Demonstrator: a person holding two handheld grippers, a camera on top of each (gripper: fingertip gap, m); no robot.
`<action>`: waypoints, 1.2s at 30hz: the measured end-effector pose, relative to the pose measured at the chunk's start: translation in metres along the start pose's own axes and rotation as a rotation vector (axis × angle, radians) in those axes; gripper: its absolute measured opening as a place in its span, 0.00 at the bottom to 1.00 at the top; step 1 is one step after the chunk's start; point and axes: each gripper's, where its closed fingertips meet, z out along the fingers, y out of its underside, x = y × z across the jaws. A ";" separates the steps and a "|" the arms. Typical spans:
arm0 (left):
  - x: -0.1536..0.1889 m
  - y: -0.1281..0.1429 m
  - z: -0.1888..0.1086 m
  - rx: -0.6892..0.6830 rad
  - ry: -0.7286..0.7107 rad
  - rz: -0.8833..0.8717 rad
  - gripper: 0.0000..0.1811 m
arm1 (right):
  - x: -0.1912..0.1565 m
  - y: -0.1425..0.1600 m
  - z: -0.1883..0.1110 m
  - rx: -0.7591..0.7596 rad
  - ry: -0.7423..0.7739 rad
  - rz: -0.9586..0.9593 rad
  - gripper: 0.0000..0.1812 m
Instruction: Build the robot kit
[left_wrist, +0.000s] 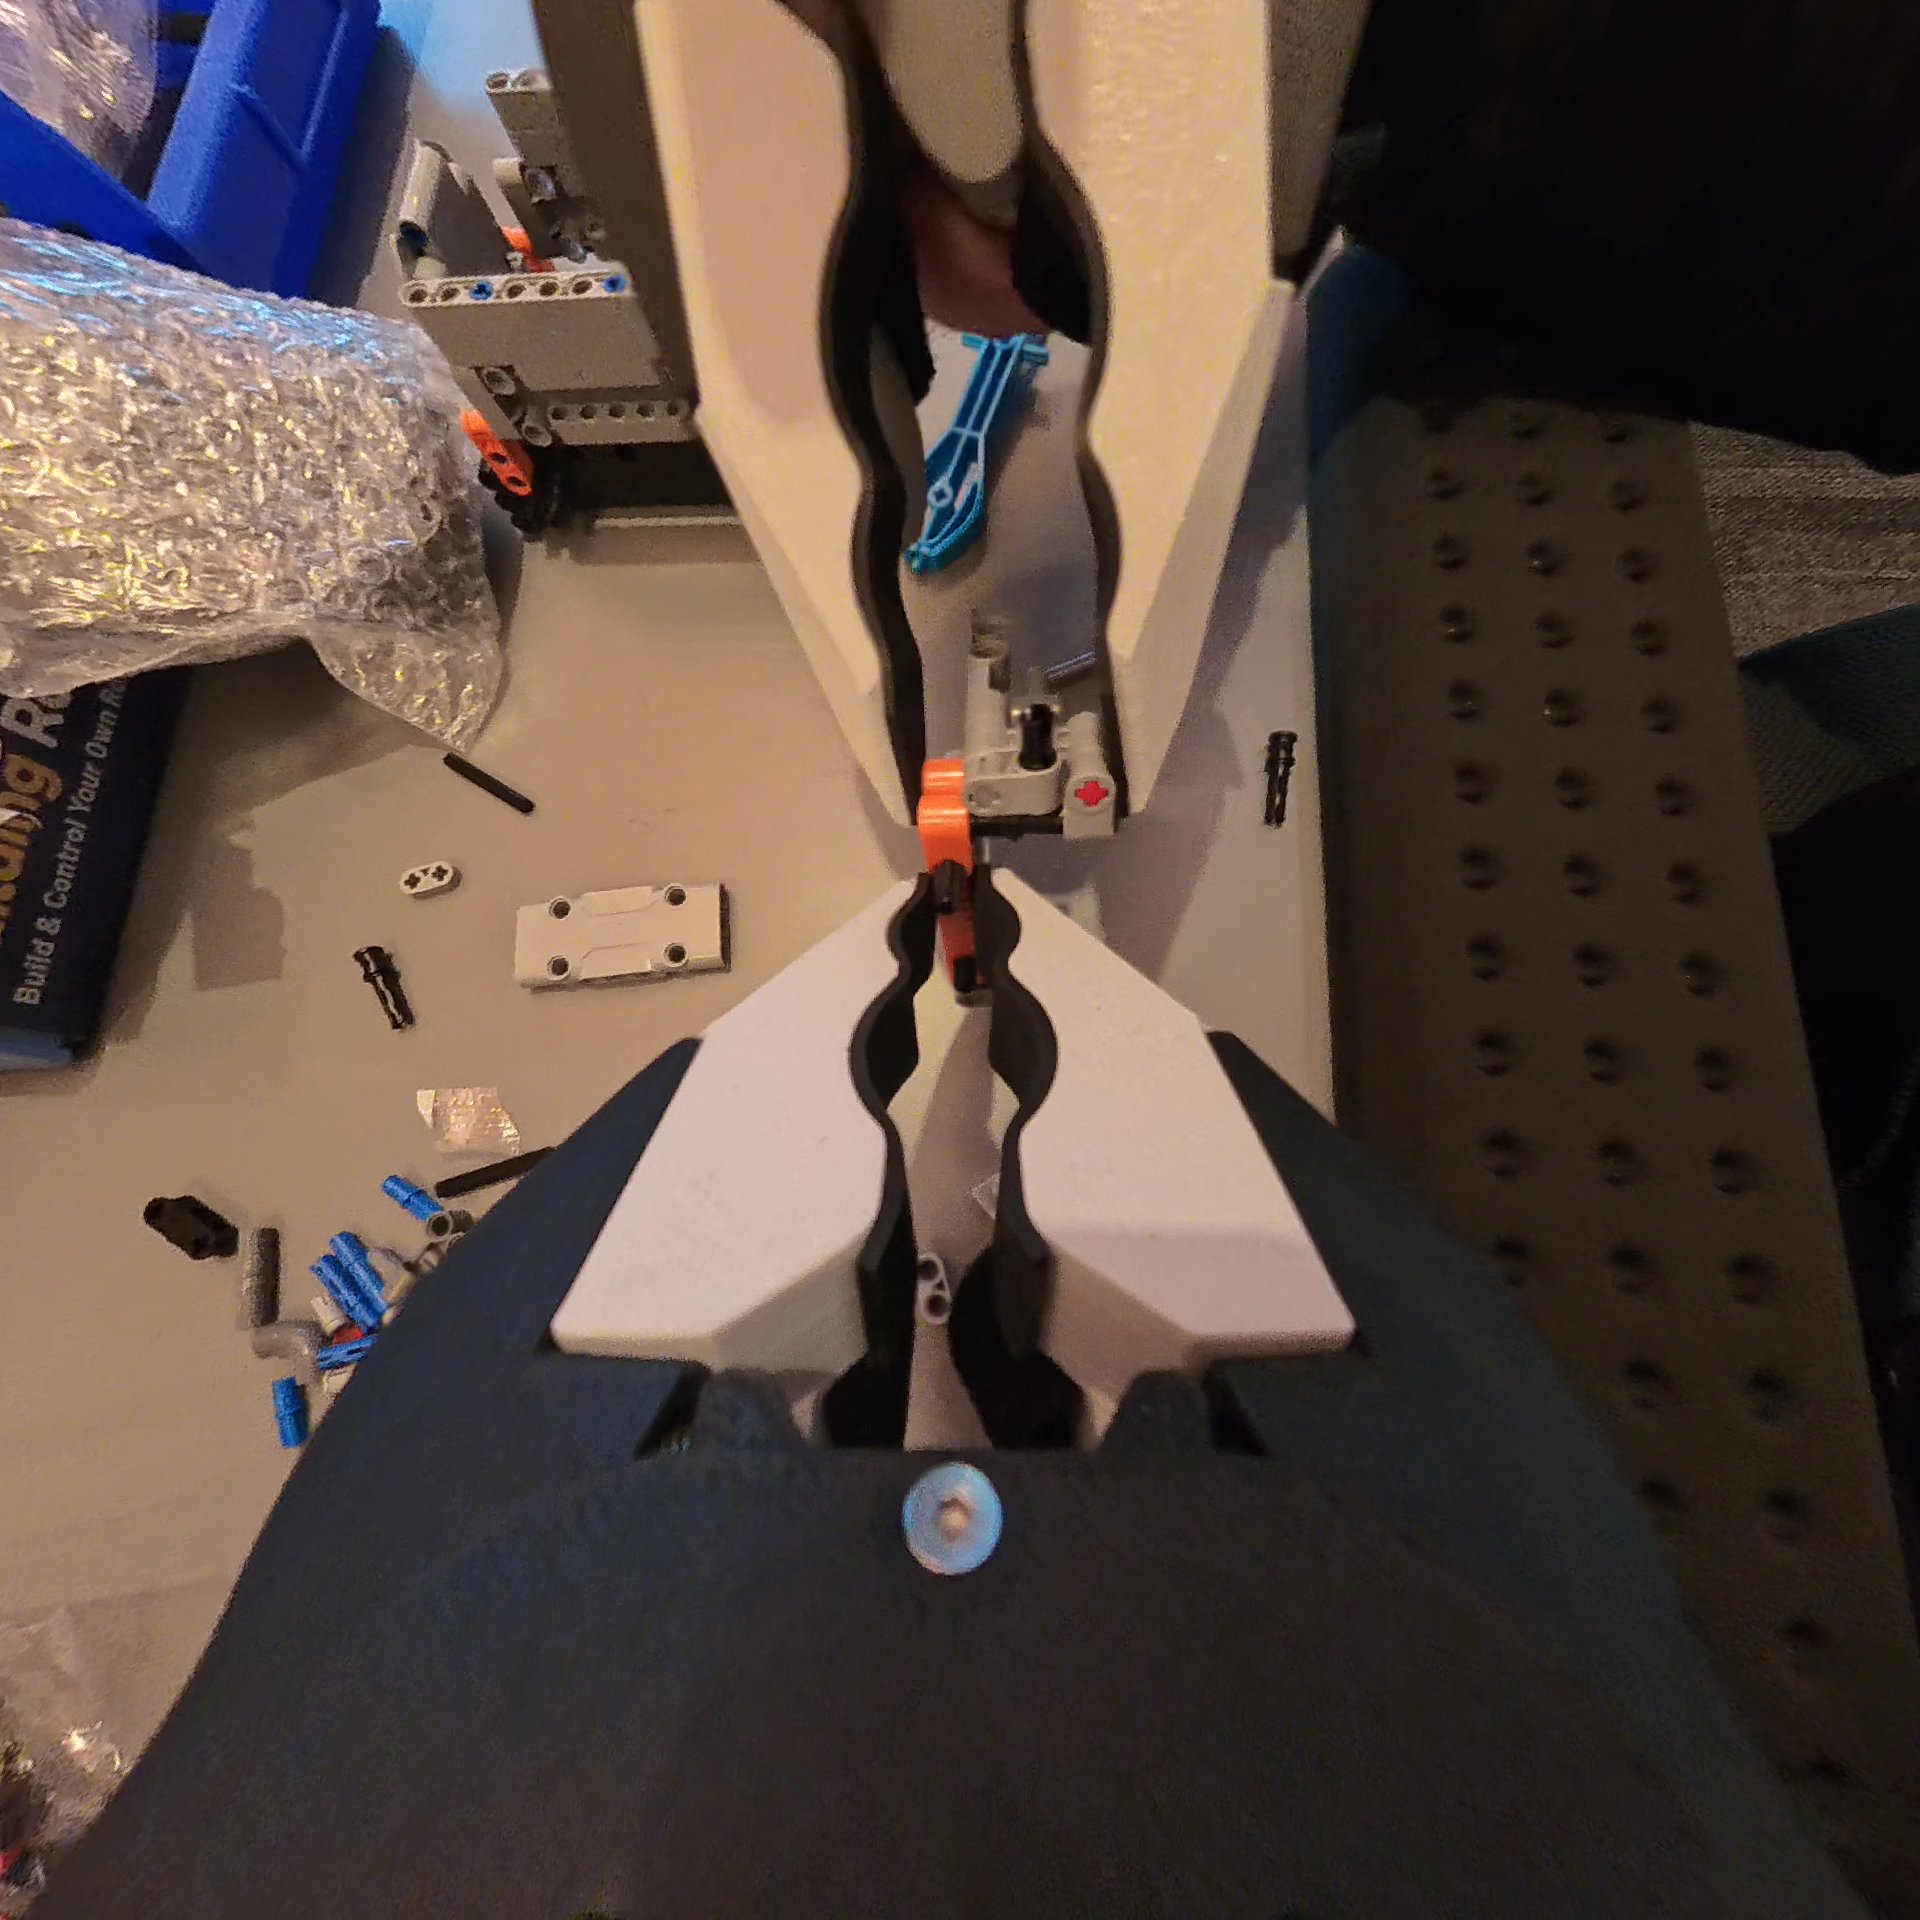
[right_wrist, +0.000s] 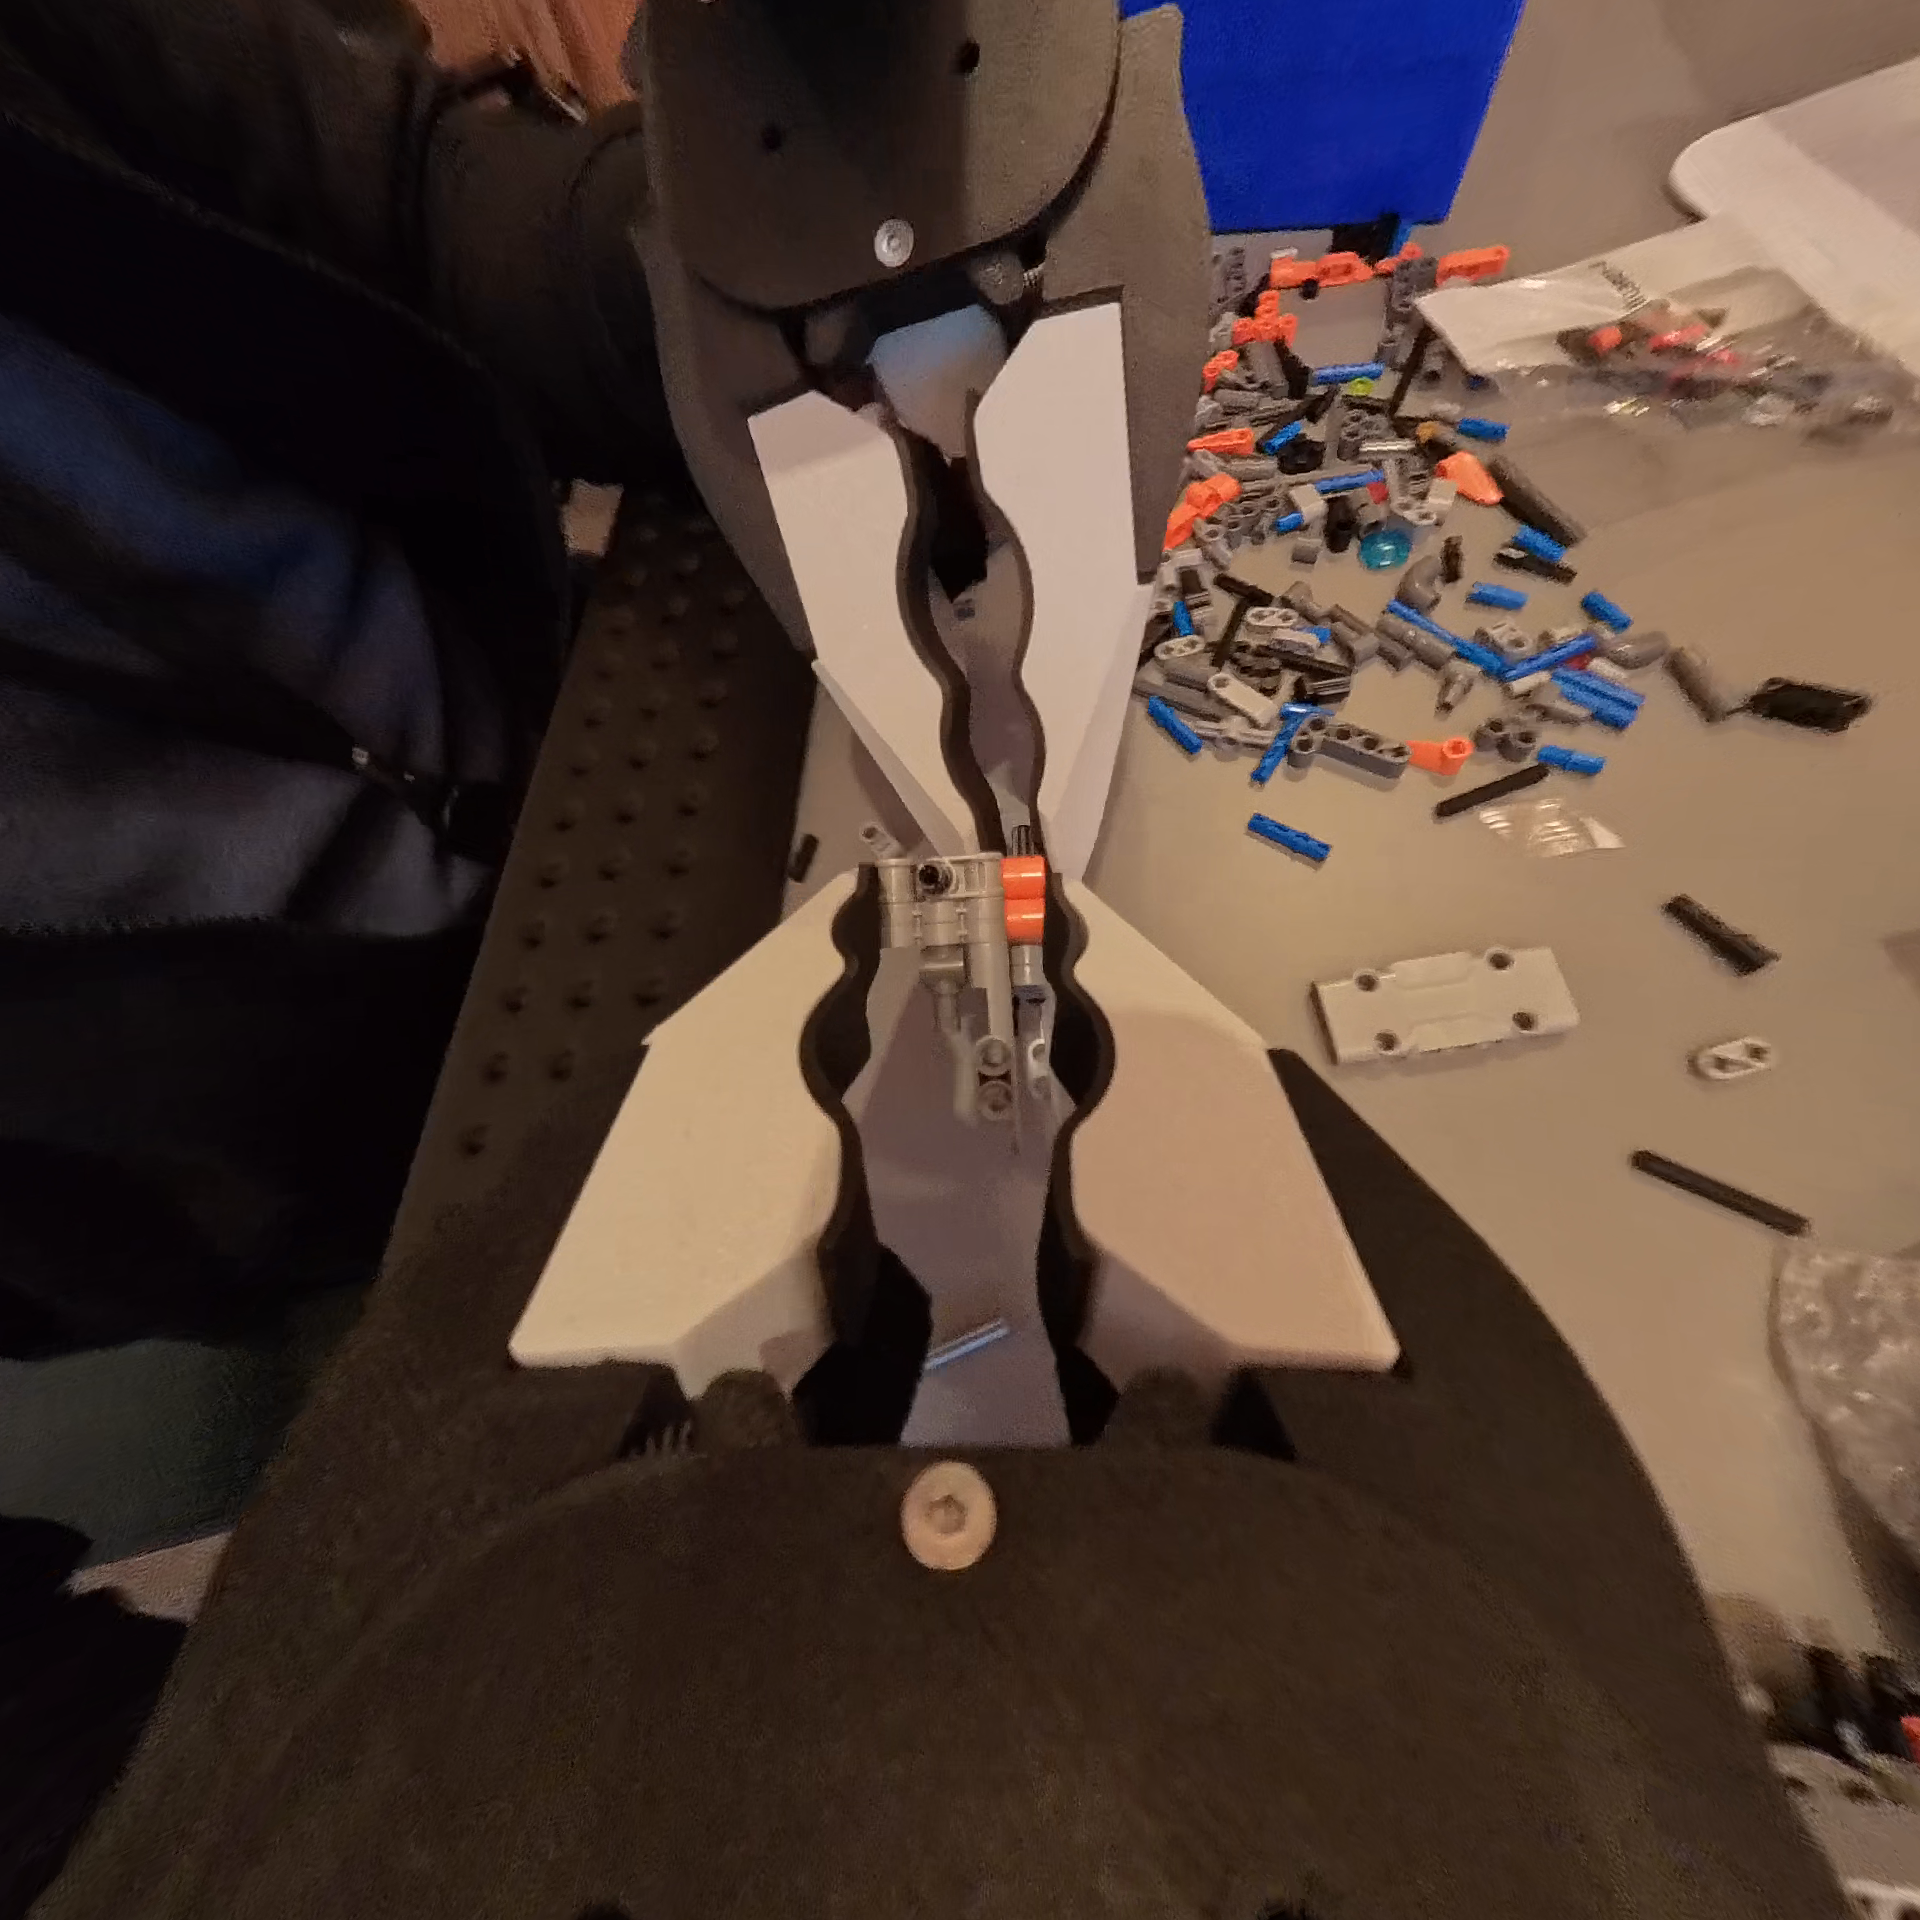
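The dark blue booklet (left_wrist: 62, 852) at the left table edge carries white printed lettering, half under a bubble-wrap sheet (left_wrist: 208, 457); a blue bin (left_wrist: 260, 135) stands behind it, its contents not visible; a clear bag (right_wrist: 1704, 353) in the right wrist view holds small red and black parts.

The left gripper (left_wrist: 951, 904) is clenched on an orange connector (left_wrist: 948, 831), which runs lengthwise along its fingers and joins the grey assembly (left_wrist: 1029, 769); the right gripper (right_wrist: 961, 894) grips that grey assembly across its width, its long axis crosswise between the 2 tools, with thin grey rods trailing back between the right fingers. Both tips meet just above the grey table (left_wrist: 665, 727), near its edge by a dark perforated mat (left_wrist: 1558, 831).

A light grey plate with 4 holes (left_wrist: 621, 933) lies near; a teal curved piece (left_wrist: 971, 457) lies beyond; a loose pile of pins and beams (right_wrist: 1392, 582) spreads farther off; a partly built grey model (left_wrist: 540, 312) sits behind.
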 end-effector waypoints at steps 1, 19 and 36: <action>-0.001 -0.001 -0.002 0.008 -0.004 -0.003 0.02 | 0.001 -0.001 0.000 -0.011 0.034 -0.030 0.16; -0.008 0.015 0.011 -0.070 -0.020 -0.016 0.02 | 0.014 0.013 0.006 -0.091 0.216 -0.083 0.15; 0.004 0.002 0.008 0.067 0.157 -0.133 0.16 | 0.016 0.016 0.002 -0.003 0.105 0.000 0.15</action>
